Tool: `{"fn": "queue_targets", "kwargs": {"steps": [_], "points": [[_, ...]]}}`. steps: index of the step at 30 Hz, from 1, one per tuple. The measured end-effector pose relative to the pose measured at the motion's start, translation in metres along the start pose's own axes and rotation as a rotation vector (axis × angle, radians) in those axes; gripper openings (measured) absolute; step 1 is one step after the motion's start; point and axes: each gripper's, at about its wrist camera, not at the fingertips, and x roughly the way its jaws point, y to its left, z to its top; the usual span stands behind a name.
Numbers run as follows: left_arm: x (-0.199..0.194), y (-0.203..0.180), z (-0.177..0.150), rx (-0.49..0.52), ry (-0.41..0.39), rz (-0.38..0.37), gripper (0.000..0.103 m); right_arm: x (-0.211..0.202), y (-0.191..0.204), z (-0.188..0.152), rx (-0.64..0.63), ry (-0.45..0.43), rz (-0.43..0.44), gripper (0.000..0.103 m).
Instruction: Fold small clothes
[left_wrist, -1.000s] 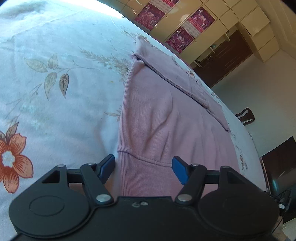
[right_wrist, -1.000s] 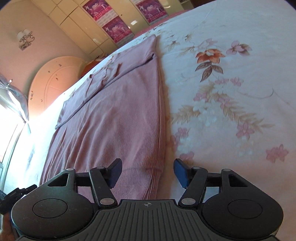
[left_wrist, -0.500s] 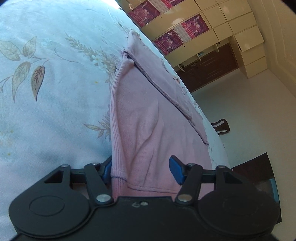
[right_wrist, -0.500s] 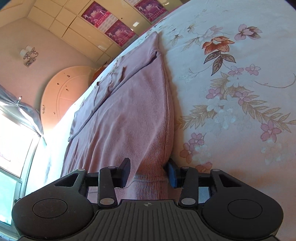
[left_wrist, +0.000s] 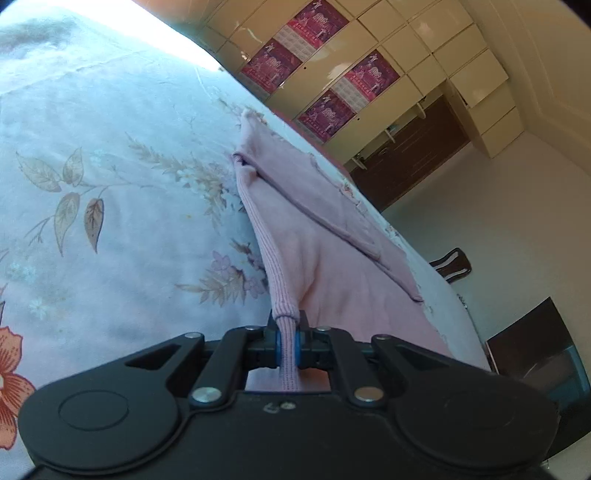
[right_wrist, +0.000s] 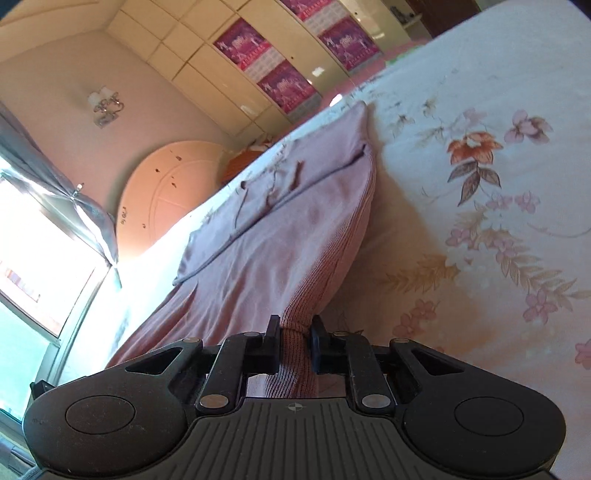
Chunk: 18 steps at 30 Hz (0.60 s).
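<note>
A pink ribbed sweater (left_wrist: 332, 251) lies spread on the floral bedsheet (left_wrist: 110, 206), its sleeves folded across the far part. My left gripper (left_wrist: 287, 341) is shut on the sweater's near left hem corner, the ribbed cloth bunched between the blue pads. In the right wrist view the same sweater (right_wrist: 280, 251) stretches away from me, and my right gripper (right_wrist: 294, 345) is closing its jaws on the near right hem corner, with the ribbed cuff pinched between the black fingers. Both corners are lifted slightly off the sheet.
The bed's floral sheet (right_wrist: 480, 221) extends wide on the right. Cream cupboards with magenta posters (left_wrist: 325, 81) stand beyond the bed. A dark chair (left_wrist: 452, 264) and dark screen (left_wrist: 535, 350) sit past the bed's edge. A bright window (right_wrist: 33, 266) is at left.
Both grippers went from wide open around the hem to closed on its two near corners. The hem has bunched up and risen a little off the sheet.
</note>
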Motion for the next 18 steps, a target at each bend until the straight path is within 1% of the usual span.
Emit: {"fn": "queue_targets", "kwargs": {"steps": [1,2,3,5,8,10,11,14,18], "points": [[0.009,0.008,-0.006,-0.017,0.044,0.032,0.005,0.006,-0.007,-0.004,0.012,0.03,-0.024,0.014],[0.016,0.014,-0.012,-0.034,0.077,0.059,0.006,0.017,-0.016,-0.009,0.025,0.085,-0.075,0.014],[0.017,0.017,-0.017,-0.057,0.06,0.045,0.005,0.023,-0.022,-0.014,0.038,0.109,-0.101,0.014],[0.012,0.023,-0.021,-0.111,0.024,0.026,0.005,0.017,-0.025,-0.016,0.093,0.067,-0.071,0.014],[0.01,0.024,-0.022,-0.144,-0.006,0.016,0.005,0.013,-0.021,-0.012,0.104,0.026,-0.054,0.014],[0.007,0.023,-0.019,-0.175,-0.039,-0.017,0.005,0.014,-0.018,-0.007,0.107,0.011,-0.047,0.014],[0.005,0.022,-0.015,-0.182,-0.061,-0.044,0.005,0.013,-0.014,-0.001,0.098,-0.003,-0.038,0.014],[0.004,0.01,0.002,-0.173,-0.098,-0.085,0.005,0.012,0.003,0.018,0.04,-0.041,-0.043,0.014],[0.015,-0.01,0.037,-0.161,-0.135,-0.13,0.005,0.02,0.028,0.054,-0.029,-0.088,-0.032,0.013]]}}
